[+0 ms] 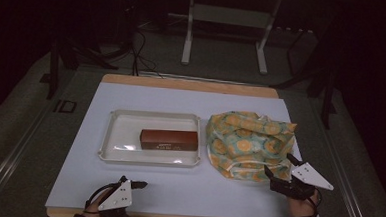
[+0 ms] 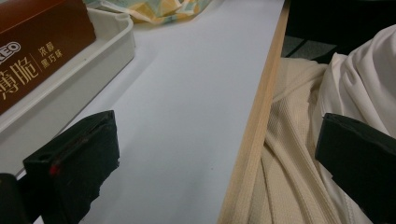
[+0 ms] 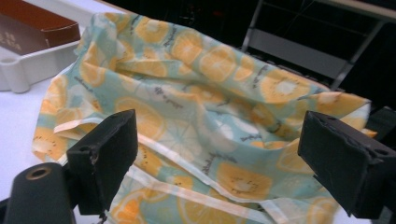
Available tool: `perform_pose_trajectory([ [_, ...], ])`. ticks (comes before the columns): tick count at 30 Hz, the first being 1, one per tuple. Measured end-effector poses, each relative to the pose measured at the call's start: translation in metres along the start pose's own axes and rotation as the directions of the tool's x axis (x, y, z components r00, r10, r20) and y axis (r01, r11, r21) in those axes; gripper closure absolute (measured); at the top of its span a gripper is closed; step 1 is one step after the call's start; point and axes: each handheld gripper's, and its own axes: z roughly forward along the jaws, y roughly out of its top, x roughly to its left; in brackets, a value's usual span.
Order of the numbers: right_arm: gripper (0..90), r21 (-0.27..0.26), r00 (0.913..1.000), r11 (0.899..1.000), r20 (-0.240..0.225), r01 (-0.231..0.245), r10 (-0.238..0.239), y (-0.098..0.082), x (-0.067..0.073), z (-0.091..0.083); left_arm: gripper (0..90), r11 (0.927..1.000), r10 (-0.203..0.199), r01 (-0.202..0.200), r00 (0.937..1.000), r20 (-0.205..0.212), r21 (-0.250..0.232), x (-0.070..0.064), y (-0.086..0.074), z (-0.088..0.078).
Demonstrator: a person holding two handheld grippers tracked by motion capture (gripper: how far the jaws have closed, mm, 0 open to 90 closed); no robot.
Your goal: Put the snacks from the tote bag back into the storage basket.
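From the high view, the right tongs (image 1: 278, 168) sit at the near edge of the bag (image 1: 249, 144), a soft cloth one with orange slices printed on it. The bag lies crumpled on the right side of the desk (image 1: 176, 193), just beside the white tray (image 1: 110, 134). The tongs are spread wide and hold nothing. I think the step in hand is getting ready to pinch the bag's edge. The left tongs (image 1: 139, 185) rest near the front edge of the desk, well apart from the bag. A brown box (image 1: 169, 140) lies in the right part of the tray.

In the left gripper view, the left tongs (image 2: 215, 154) are wide open with nothing between them. They look across bare desk (image 2: 187, 116). One jaw is over the desk and the other is past the wooden edge, over the person's light clothing (image 2: 299, 186). The tray (image 2: 93, 60) and the box (image 2: 42, 46) are close by on one side. A bit of the bag (image 2: 159, 9) shows far off.

In the right gripper view, the right tongs (image 3: 224, 154) stand wide, and the bag (image 3: 210, 107) lies between and beyond the two jaws. A pale hem band (image 3: 187, 154) runs across the cloth near the jaws. The next move, I think, calls for going a little lower and closing on that hem, so only one layer is caught. The cloth is floppy and folded, so it may slip or bunch up. The tray (image 3: 28, 65) with the box (image 3: 37, 28) sits close to the bag's far side, so the bag should be lifted without bumping it.
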Motion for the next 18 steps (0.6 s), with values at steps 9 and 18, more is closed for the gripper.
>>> perform_pose_trajectory([
  [9, 12.1, 0.001, 0.9999, 1.0, 0.008, -0.009, 0.009, -0.0017, -0.0018, 0.0018, 0.0, 1.0, 0.0, 0.0, 1.0, 0.0, -0.001, 0.0, 0.0, -0.0002],
  [18, 12.3, -0.005, 1.0, 1.0, 0.007, -0.002, 0.002, -0.0007, -0.0018, 0.0008, 0.0, 1.0, 0.001, -0.001, 1.0, 0.0, 0.0, -0.0001, 0.0, -0.0002],
])
